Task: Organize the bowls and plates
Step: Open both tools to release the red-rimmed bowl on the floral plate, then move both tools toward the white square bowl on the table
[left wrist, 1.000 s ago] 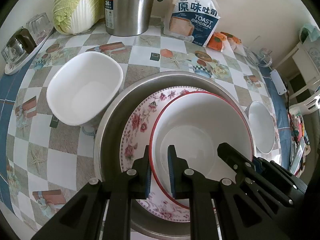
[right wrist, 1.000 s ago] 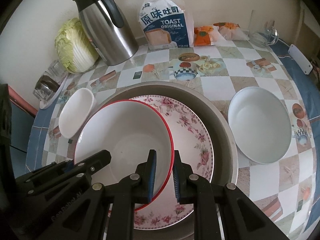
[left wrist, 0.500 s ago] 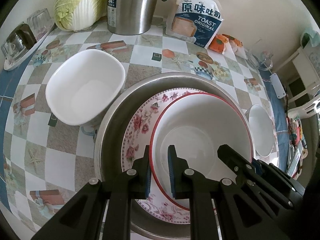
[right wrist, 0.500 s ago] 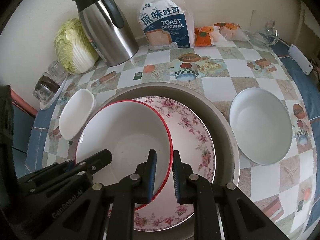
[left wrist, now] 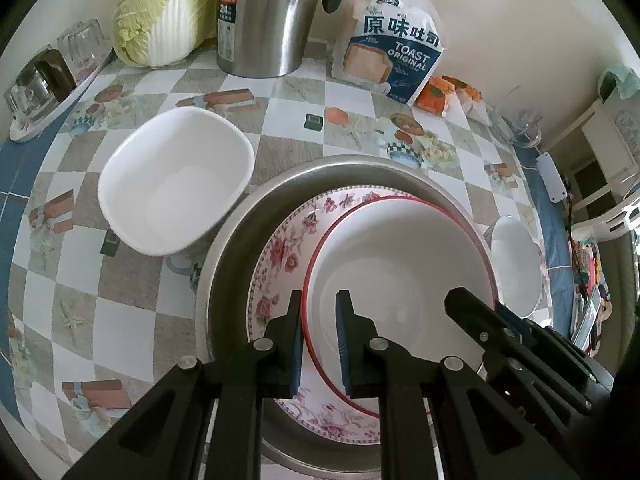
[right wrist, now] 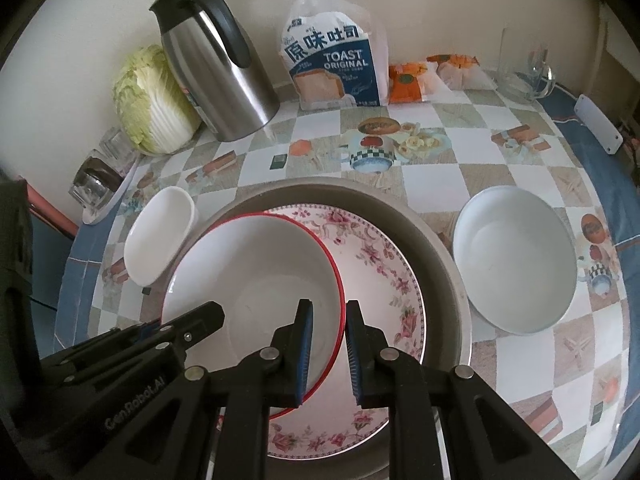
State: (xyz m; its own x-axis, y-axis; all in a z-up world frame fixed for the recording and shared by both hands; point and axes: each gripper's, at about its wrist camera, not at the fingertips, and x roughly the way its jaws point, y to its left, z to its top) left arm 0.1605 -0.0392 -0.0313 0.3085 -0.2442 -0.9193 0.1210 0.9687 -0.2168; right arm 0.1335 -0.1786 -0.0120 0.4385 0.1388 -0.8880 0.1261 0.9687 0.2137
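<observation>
A red-rimmed white bowl [left wrist: 400,268] [right wrist: 256,276] sits above a floral plate [left wrist: 280,256] [right wrist: 380,264] that lies in a large metal basin [left wrist: 240,232] [right wrist: 436,248]. My left gripper [left wrist: 319,344] is shut on the bowl's left rim. My right gripper [right wrist: 329,352] is shut on its right rim. A white rounded-square dish [left wrist: 176,180] [right wrist: 160,236] stands left of the basin. A plain white bowl [right wrist: 516,264] [left wrist: 516,264] stands right of it.
At the back by the wall stand a cabbage [right wrist: 152,100], a steel thermos jug [right wrist: 216,68], a toast bag [right wrist: 332,64], orange snack packets [right wrist: 408,80] and a glass mug [right wrist: 520,72]. Glasses on a small tray [left wrist: 40,88] stand at far left.
Both grippers stay shut on the bowl's rim. The views have drawn back and up a little from the table, with the bowl held the same way.
</observation>
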